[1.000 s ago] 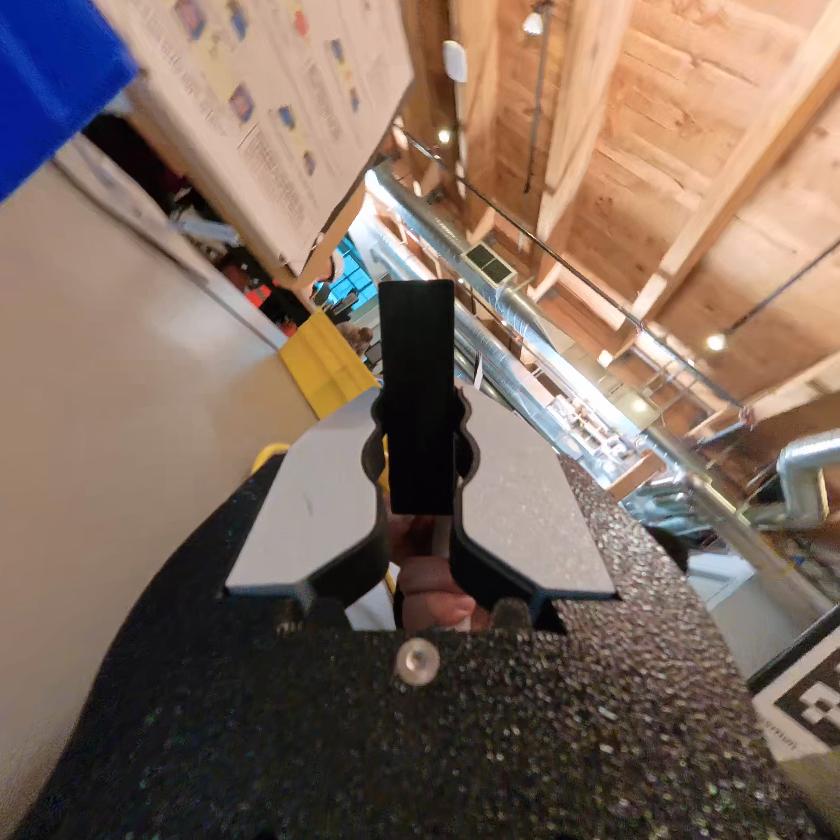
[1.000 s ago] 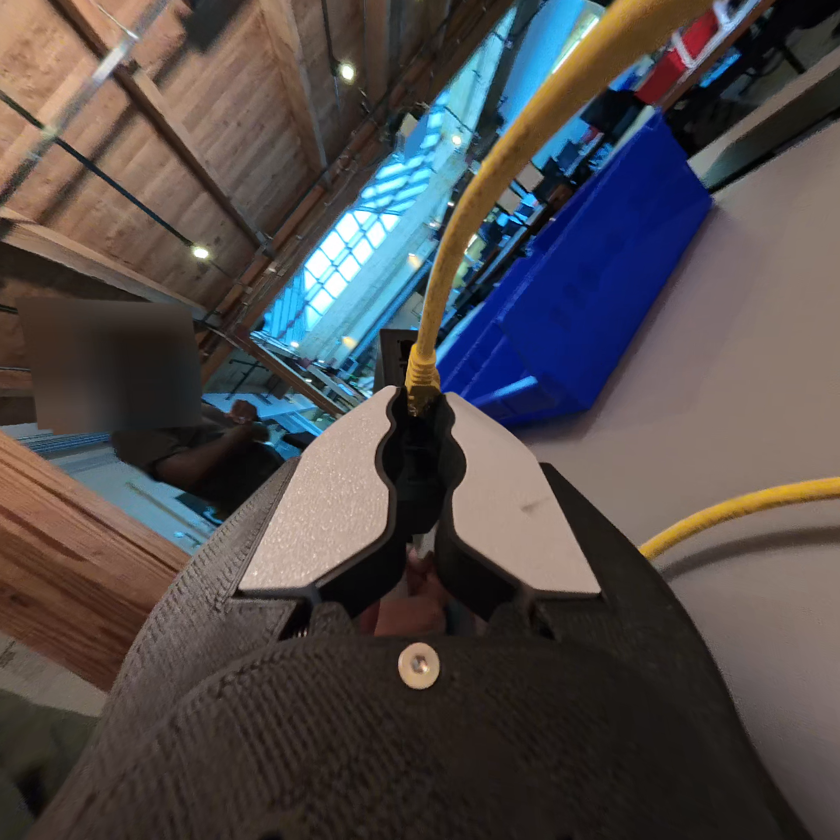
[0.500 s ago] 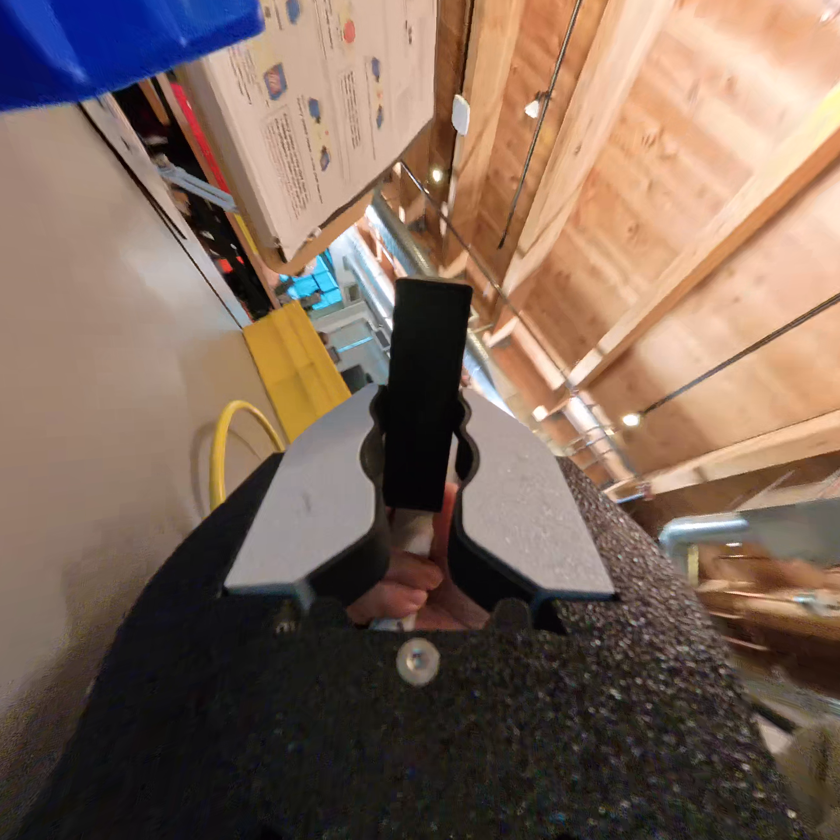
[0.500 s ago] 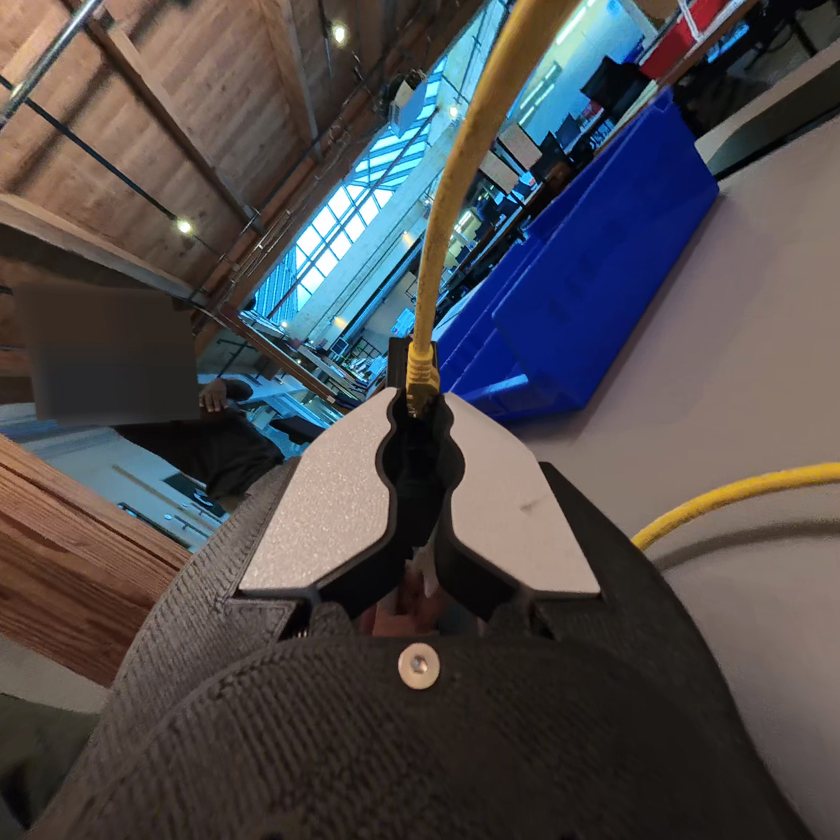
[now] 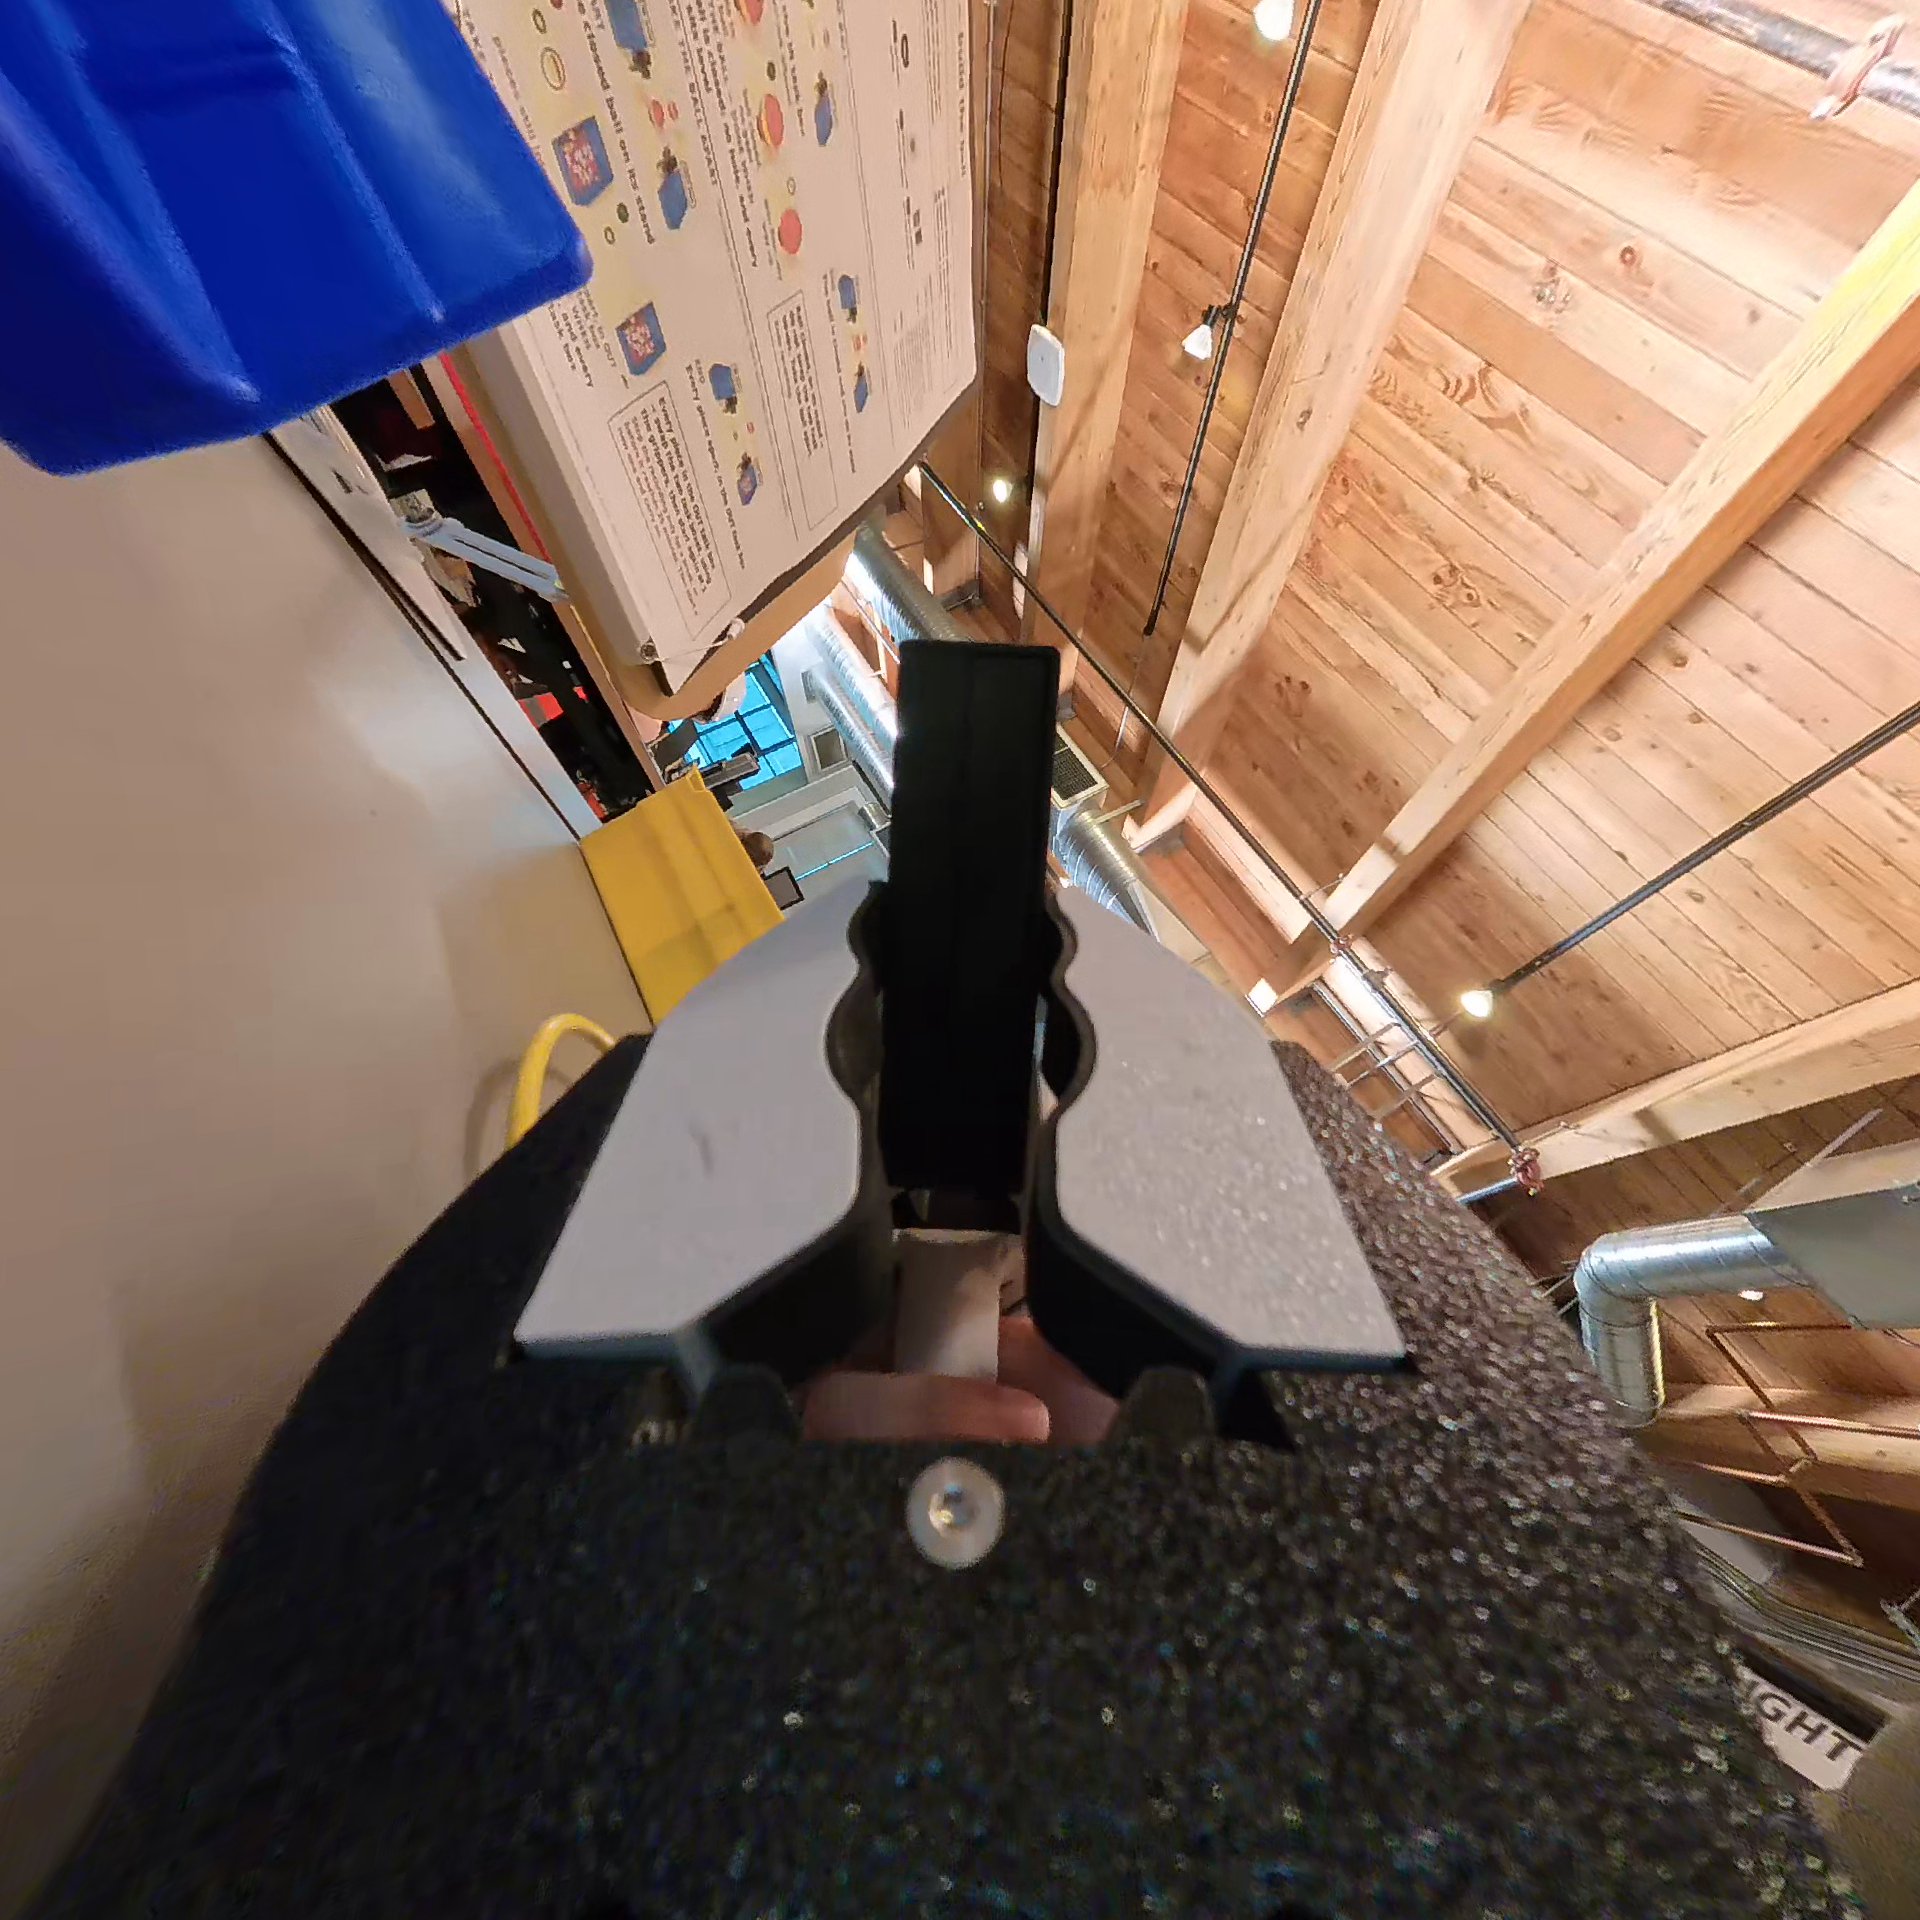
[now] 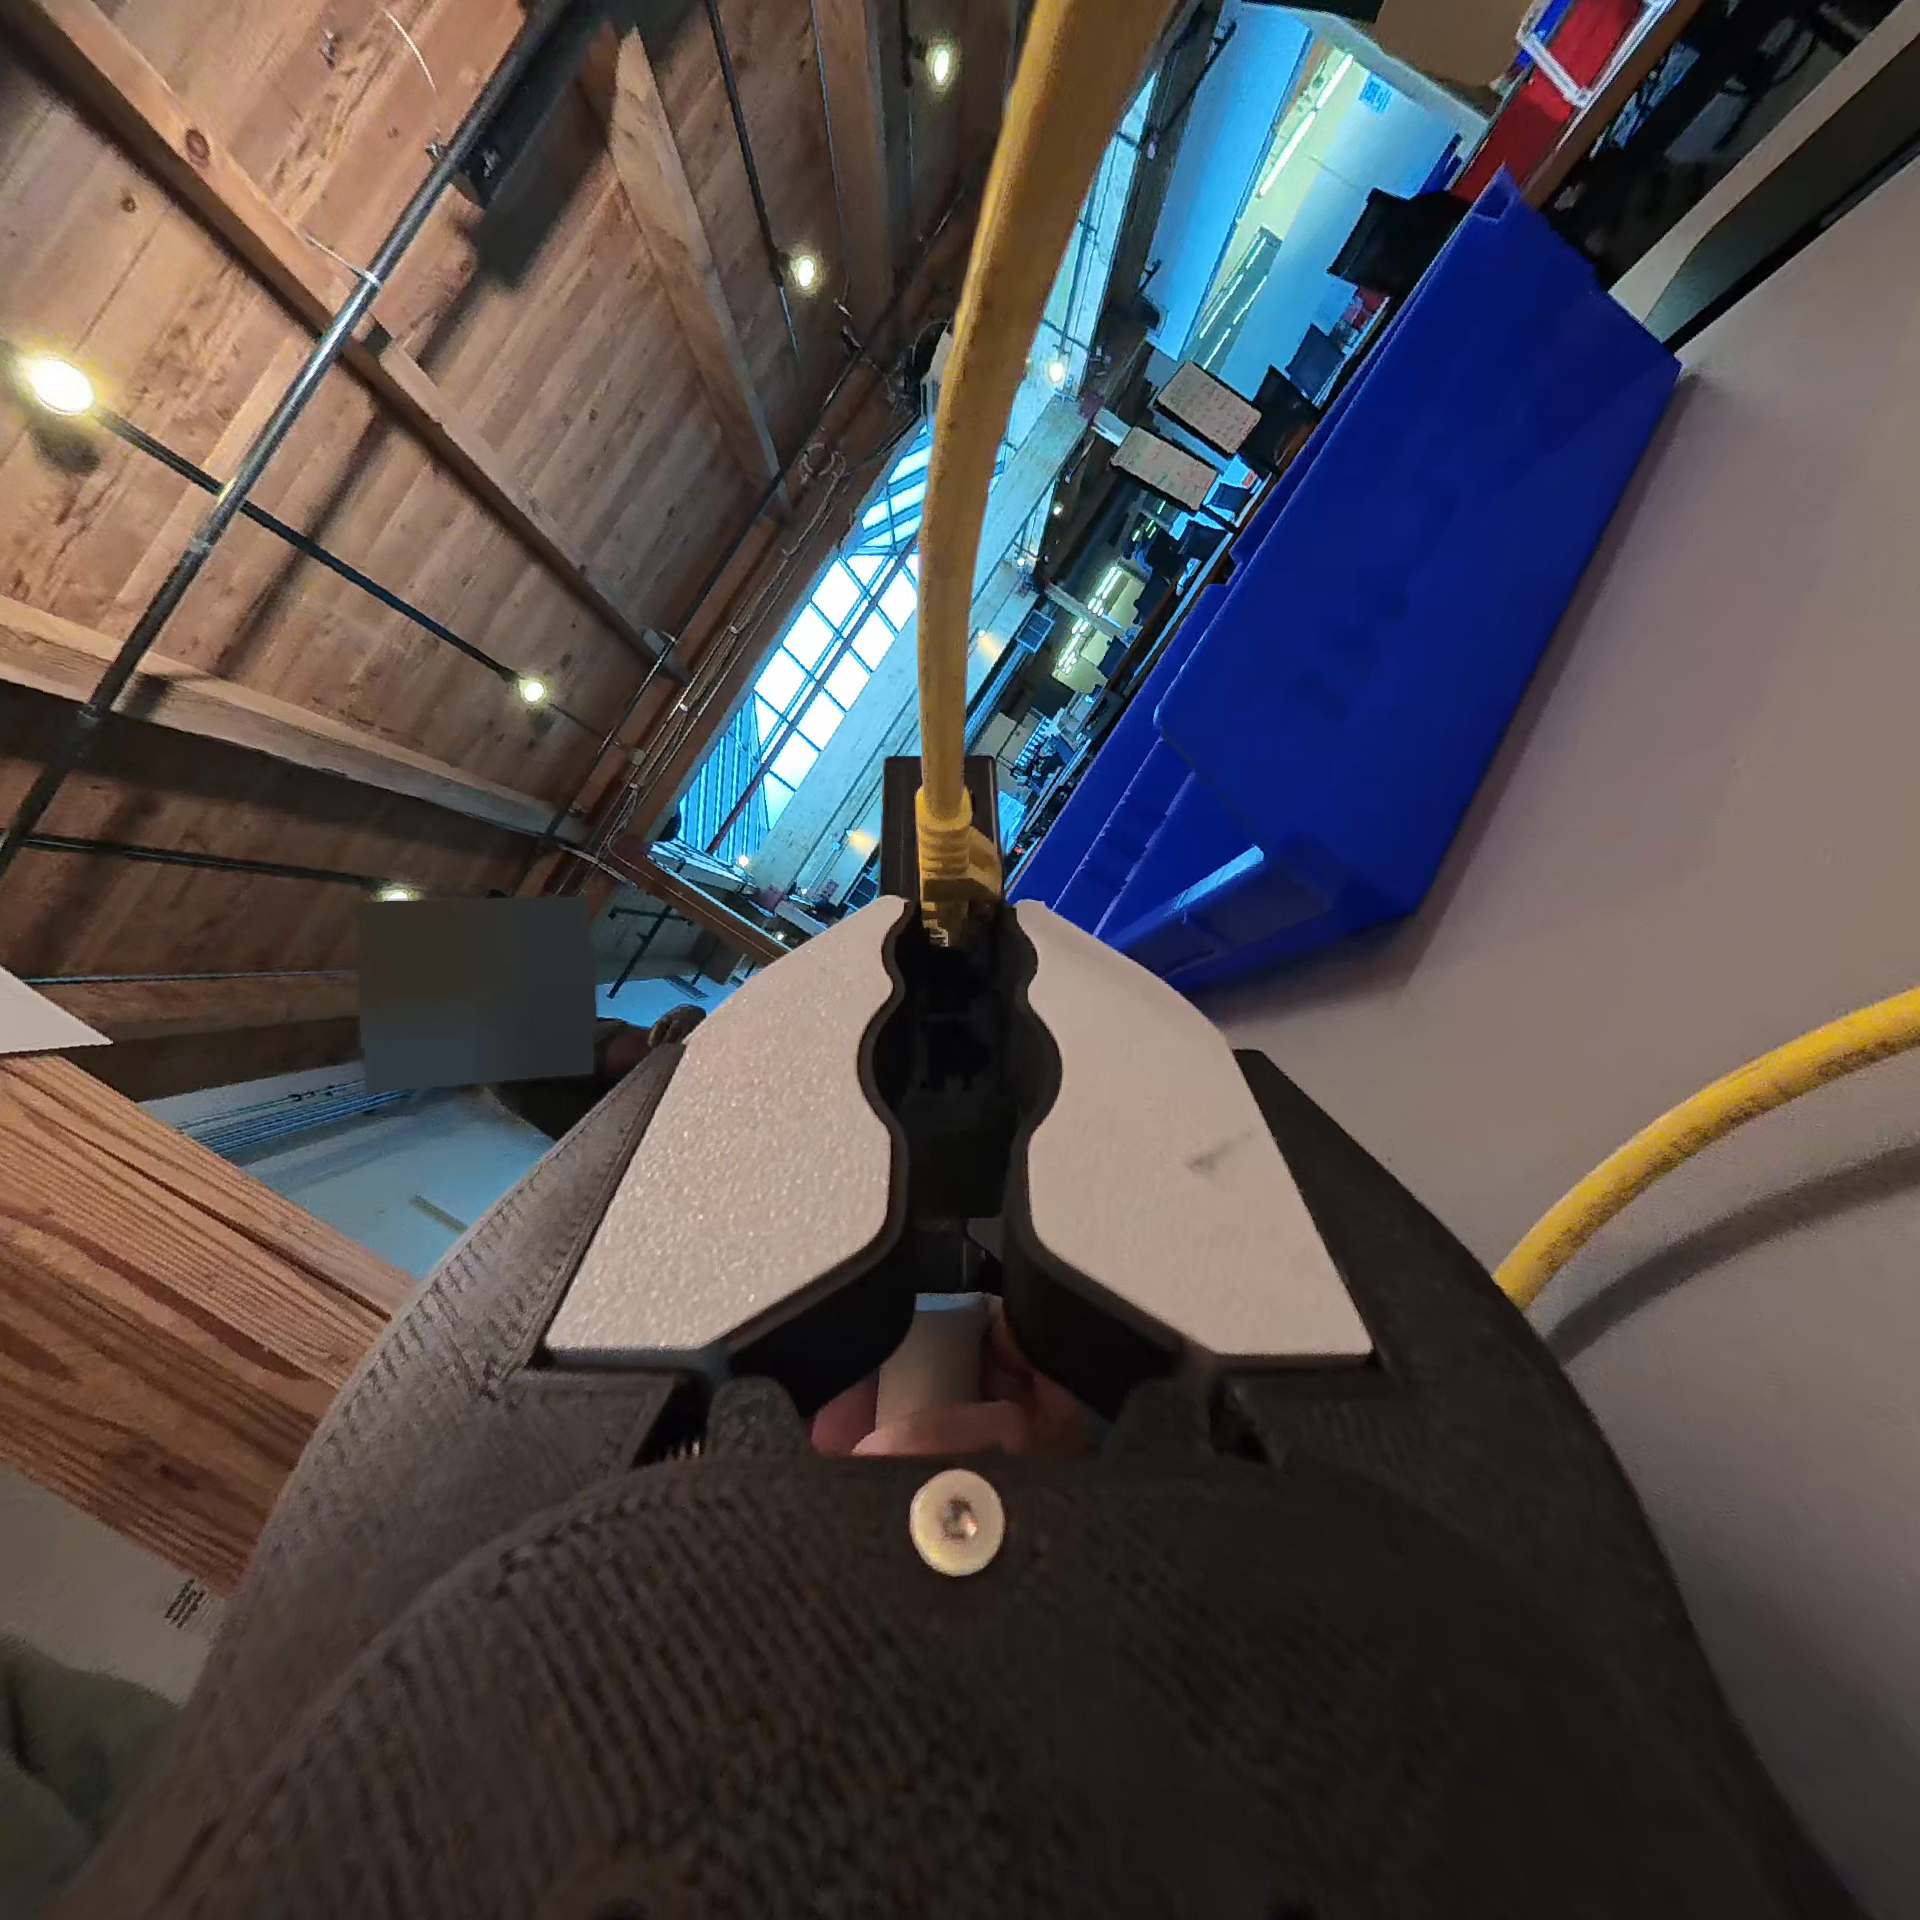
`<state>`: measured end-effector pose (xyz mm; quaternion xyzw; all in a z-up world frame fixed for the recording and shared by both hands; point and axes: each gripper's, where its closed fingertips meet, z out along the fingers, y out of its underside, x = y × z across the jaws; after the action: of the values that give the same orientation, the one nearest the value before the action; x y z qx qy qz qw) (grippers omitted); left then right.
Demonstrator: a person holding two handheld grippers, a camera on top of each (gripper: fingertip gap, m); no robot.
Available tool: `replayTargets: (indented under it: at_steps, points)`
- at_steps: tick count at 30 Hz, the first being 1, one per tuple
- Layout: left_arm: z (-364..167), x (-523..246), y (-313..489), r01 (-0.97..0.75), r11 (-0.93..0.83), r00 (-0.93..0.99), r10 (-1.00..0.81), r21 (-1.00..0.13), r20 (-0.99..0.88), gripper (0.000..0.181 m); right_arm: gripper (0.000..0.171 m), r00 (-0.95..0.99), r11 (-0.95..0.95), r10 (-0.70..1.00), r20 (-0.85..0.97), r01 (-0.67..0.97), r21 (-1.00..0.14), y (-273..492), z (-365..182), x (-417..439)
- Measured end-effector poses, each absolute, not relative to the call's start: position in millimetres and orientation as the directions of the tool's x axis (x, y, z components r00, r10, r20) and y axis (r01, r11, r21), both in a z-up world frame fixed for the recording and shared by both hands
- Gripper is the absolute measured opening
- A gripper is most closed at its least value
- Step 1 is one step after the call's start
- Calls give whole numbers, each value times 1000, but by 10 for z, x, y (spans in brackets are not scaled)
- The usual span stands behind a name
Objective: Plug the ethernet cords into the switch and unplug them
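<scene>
My left gripper [image 5: 961,935] is shut on a black box-shaped switch [image 5: 971,831] that sticks out past the fingertips and is held up off the beige table [image 5: 208,935]. A loop of yellow ethernet cord [image 5: 540,1060] shows beside the left finger. My right gripper [image 6: 956,935] is shut on a black switch [image 6: 951,1081] with its ports facing the camera. A yellow ethernet cord [image 6: 966,468] is plugged into the port at its far end by its yellow plug [image 6: 948,862]. Another stretch of yellow cord [image 6: 1683,1122] lies on the table at the right.
A blue bin [image 5: 229,208] sits at the top left of the left wrist view; blue bins [image 6: 1403,675] also stand on the table in the right wrist view. A yellow bin [image 5: 675,894] and a poster board [image 5: 748,291] stand beyond. A seated person is at the left of the right wrist view.
Both grippers have tilted and turned while staying shut. The blue bin has come further into the left view. The plugged yellow cord now rises more upright in the right view.
</scene>
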<state>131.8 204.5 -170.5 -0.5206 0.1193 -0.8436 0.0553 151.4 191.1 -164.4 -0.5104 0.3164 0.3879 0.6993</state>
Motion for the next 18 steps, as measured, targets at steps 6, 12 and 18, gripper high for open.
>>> replayTargets:
  at_steps: [6,12,18]
  points:
    - [-1714,1329,2010,-35,-959,-456,-235,-281,858,27,14,506,211,213,-836,-859,-466,1896,-1642,1534]
    - [-1740,1339,1987,-18,-954,-434,-261,-298,862,26,13,537,222,174,-826,-838,-498,1896,-1677,1552]
    - [-1770,1349,1974,4,-951,-425,-281,-309,860,26,9,618,189,146,-772,-784,-592,1887,-1702,1544]
